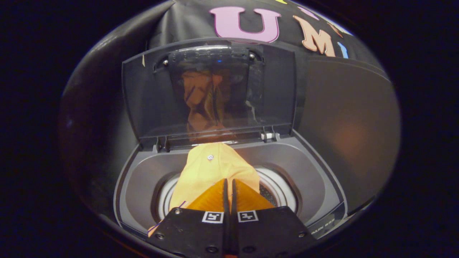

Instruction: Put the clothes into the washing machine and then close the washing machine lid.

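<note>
Pinching yellow garment [211, 172], claw [229, 186] above washing machine [315, 179] drum [278, 188], lid [211, 89] upright

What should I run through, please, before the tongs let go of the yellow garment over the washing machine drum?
1. Lid raised out of the way: ok, it stands upright behind the opening.
2. Tongs gripping the yellow garment: ok, the fingers are closed together with cloth pinched between them.
3. Garment over the drum opening: ok, it hangs above the round opening, just ahead of the tongs.
4. Garment clear of the top panel: cannot tell, its far end reaches toward the hinge area.
5. Drum free inside: cannot tell, the garment hides most of it.
6. Nothing in the path of the lid for closing later: not ok while the garment hangs above the opening.
</note>
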Tool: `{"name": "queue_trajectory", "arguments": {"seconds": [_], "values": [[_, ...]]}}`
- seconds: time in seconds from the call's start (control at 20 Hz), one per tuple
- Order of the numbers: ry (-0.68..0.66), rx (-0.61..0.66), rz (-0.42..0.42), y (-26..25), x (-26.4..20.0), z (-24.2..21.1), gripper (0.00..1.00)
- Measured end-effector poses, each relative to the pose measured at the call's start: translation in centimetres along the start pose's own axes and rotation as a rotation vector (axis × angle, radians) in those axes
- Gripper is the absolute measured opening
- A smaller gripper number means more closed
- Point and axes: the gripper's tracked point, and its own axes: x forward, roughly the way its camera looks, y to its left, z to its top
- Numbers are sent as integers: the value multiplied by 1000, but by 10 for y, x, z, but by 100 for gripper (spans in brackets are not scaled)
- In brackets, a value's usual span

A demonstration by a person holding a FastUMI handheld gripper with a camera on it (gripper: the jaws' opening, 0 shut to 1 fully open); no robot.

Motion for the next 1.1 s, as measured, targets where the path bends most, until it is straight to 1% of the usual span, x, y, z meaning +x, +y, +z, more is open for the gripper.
{"name": "queue_trajectory", "arguments": {"seconds": [0.4,0.5,0.55,0.7,0.85,0.9,1.05,1.1], "values": [[0,-11,9,1,-3,-1,0],[-23,-11,12,1,-6,3,4],[-40,-17,11,1,-9,6,10],[-98,-20,39,6,-14,13,43],[-113,-16,55,8,-18,14,77],[-118,-18,50,7,-19,14,80],[-135,-38,31,7,-22,16,98],[-141,-52,34,8,-22,17,99]]}}
